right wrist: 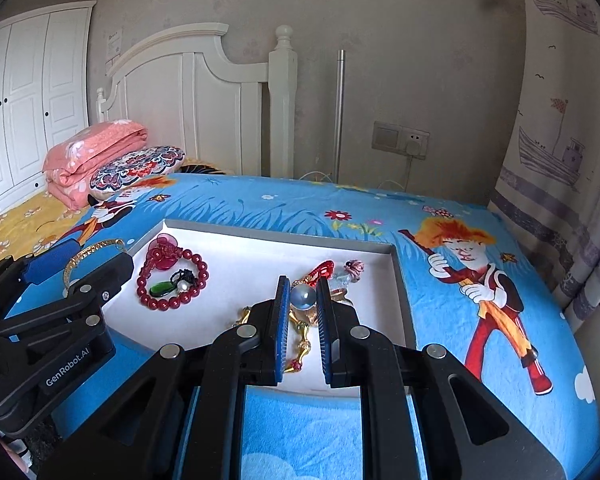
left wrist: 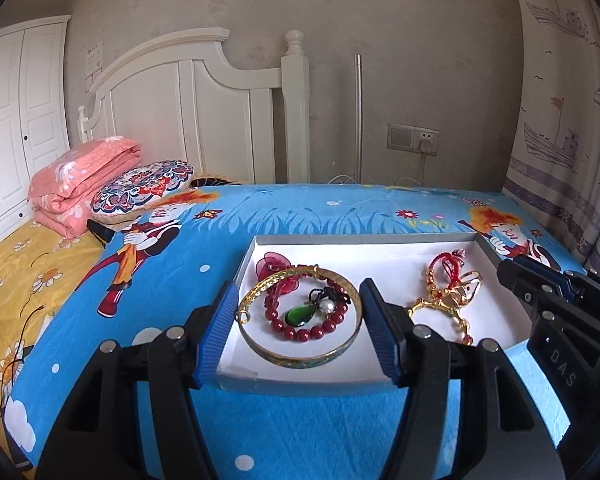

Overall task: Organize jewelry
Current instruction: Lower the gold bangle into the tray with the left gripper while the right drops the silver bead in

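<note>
Nearest in the left wrist view, the left gripper (left wrist: 298,328) stands with its jaws spread wide and holding nothing. Between the jaws, inside the near left part of the white tray (left wrist: 380,258), lies the gold bangle (left wrist: 296,354), its sides close to both blue pads; whether they touch it cannot be told. Within the bangle's ring sits the red bead bracelet (left wrist: 300,330), and inside that the green pendant (left wrist: 298,316) with a small pearl (left wrist: 327,306) just beyond it. A pink flower ornament (left wrist: 272,266) lies just past the bangle's far left edge.

Right of the left jaws, a gold chain piece (left wrist: 440,308) lies tangled with a red cord charm (left wrist: 444,266) in the tray's right half.

In the right wrist view, the right gripper (right wrist: 303,298) has its jaws drawn nearly together, with a narrow gap. In that gap, at the tips, shows a pale blue-grey bead (right wrist: 303,295); the pads look to be just beside it, but a firm grip cannot be confirmed. Gold chain links run beneath and behind the jaws, and a small pinkish ornament (right wrist: 354,269) lies just beyond the right jaw.

The tray rests on the blue cartoon bedsheet (left wrist: 320,432). Farther off to the left are a patterned cushion (left wrist: 142,186) and a folded pink quilt (left wrist: 80,178), then the white headboard (left wrist: 188,96) and the wall.
</note>
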The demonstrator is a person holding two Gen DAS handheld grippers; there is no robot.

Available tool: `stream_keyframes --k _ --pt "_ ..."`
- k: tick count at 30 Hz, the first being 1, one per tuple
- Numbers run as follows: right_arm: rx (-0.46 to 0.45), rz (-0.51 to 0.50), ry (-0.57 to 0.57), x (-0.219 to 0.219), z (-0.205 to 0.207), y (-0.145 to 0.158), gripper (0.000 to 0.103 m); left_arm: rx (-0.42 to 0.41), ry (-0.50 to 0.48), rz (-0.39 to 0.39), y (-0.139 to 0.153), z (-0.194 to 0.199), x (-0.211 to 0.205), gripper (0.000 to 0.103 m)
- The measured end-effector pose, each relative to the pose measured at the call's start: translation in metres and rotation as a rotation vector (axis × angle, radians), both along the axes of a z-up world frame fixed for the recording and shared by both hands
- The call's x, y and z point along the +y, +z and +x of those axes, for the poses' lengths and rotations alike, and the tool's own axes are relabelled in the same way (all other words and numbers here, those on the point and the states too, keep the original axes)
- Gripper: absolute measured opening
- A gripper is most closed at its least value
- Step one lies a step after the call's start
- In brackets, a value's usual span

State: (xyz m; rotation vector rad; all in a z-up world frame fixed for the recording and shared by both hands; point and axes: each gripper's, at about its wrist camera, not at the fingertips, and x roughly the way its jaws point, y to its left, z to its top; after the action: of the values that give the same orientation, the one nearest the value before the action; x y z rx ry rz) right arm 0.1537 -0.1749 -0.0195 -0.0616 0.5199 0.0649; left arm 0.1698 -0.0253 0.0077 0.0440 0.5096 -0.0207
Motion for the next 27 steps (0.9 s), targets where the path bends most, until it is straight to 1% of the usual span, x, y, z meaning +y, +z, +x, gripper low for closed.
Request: stream_keyframes --k 2,8,13,19,20,21,22,23,24,25,27 --pt "0.014 0.001 -0.002 -0.001 0.011 -0.001 0.014 0.015 -0.001 0.001 0.001 0.014 -0.004 0.061" --pt "0.041 0.003 -0.016 -0.005 0.037 -0.003 0.014 0.057 0.035 0.007 -0.006 0.050 -0.009 0.061" --pt "0.070 0.010 -0.033 -0.008 0.052 -0.009 0.014 0.073 0.045 0.023 -0.009 0.068 -0.010 0.061" --pt "0.089 0.003 -0.019 -0.007 0.055 -0.016 0.015 0.103 0.042 0.002 -0.011 0.081 -0.004 0.061" --pt "0.093 -0.006 -0.019 -0.006 0.055 -0.017 0.016 0.104 0.040 0.002 -0.012 0.081 -0.003 0.061" --pt "0.093 -0.014 -0.021 -0.006 0.055 -0.018 0.017 0.102 0.041 0.007 -0.012 0.080 -0.003 0.066" --pt "0.092 -0.014 -0.023 -0.006 0.054 -0.019 0.025 0.096 0.041 0.012 -0.012 0.079 -0.003 0.074" --pt "0.091 -0.008 -0.024 -0.007 0.053 -0.019 0.035 0.085 0.048 0.020 -0.013 0.076 -0.002 0.076" --pt "0.088 0.003 -0.025 -0.009 0.052 -0.019 0.038 0.076 0.057 0.025 -0.012 0.073 -0.002 0.079" --pt "0.084 0.008 -0.030 -0.011 0.050 -0.019 0.041 0.071 0.062 0.024 -0.012 0.071 -0.001 0.082" --pt "0.086 0.010 -0.032 -0.013 0.049 -0.018 0.041 0.064 0.068 0.015 -0.010 0.068 0.002 0.085"
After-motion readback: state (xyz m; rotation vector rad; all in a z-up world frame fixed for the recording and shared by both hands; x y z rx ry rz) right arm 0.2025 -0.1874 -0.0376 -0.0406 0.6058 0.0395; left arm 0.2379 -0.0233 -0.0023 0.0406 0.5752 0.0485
